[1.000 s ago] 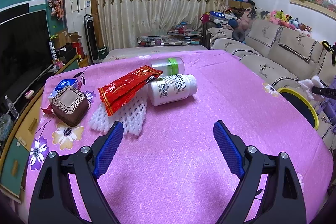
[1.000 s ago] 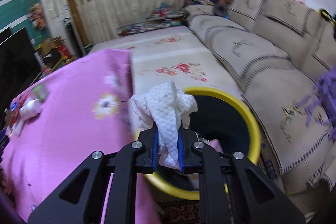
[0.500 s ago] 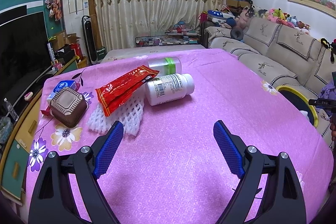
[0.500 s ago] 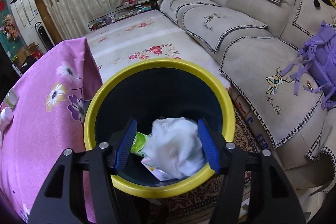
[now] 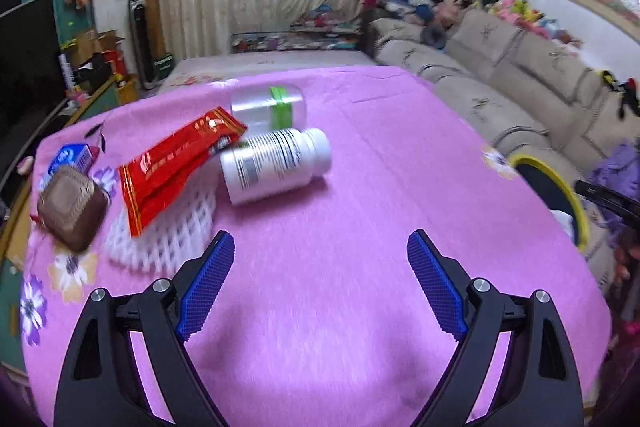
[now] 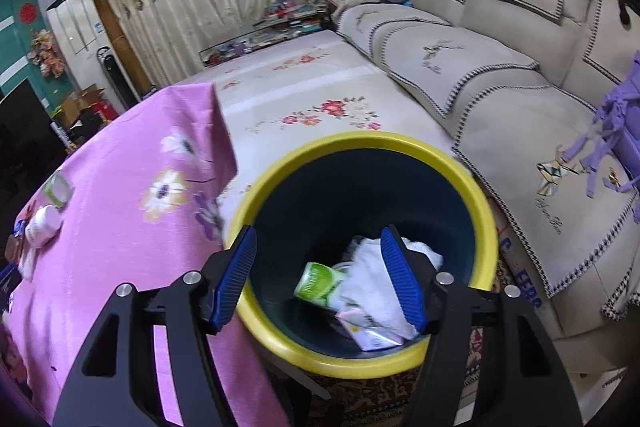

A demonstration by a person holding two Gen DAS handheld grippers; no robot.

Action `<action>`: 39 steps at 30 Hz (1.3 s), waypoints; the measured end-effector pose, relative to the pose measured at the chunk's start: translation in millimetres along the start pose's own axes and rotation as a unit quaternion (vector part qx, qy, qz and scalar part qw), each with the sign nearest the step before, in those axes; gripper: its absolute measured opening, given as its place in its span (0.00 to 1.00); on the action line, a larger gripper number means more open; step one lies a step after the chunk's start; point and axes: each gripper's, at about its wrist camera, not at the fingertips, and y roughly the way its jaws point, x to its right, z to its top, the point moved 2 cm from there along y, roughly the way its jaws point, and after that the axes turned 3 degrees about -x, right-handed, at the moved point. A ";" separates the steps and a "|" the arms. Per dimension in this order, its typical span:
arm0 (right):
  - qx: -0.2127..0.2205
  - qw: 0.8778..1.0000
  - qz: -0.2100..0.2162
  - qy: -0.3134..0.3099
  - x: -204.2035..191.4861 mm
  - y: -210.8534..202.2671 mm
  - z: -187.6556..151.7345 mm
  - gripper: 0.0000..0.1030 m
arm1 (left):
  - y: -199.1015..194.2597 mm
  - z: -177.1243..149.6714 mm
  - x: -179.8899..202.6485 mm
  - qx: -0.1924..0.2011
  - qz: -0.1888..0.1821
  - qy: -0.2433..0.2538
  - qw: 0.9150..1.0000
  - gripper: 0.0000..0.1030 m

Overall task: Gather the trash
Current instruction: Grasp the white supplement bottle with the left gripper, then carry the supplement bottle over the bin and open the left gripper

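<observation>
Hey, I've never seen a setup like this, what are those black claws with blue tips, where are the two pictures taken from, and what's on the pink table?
Those claws are two hand-held grippers, one in each of a person's hands, each with a camera looking along its fingers.

One picture is from the left gripper. It is open and empty above the pink flowered tablecloth. On the cloth lie a white pill bottle on its side, a clear jar with a green band, a red foil packet resting on a white foam net, a brown square box and a small blue carton.

The other is from the right gripper, over a dark bin with a yellow rim. Its jaws have just been opening; nothing is gripped. The white crumpled wad lies inside the bin.
</observation>
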 end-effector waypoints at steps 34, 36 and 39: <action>0.002 0.999 0.033 0.007 -2.2 2.0 0.7 0.60 | 66.6 51.8 -9.2 -0.048 0.129 -0.094 0.986 0.82; 0.005 0.999 0.036 0.009 -0.6 -1.9 -0.7 0.60 | 56.9 44.5 -4.9 -0.049 0.119 -0.089 0.988 0.82; 0.008 0.999 0.041 0.011 1.6 -5.8 -1.8 0.60 | 38.5 28.2 7.3 -0.051 0.099 -0.076 0.991 0.82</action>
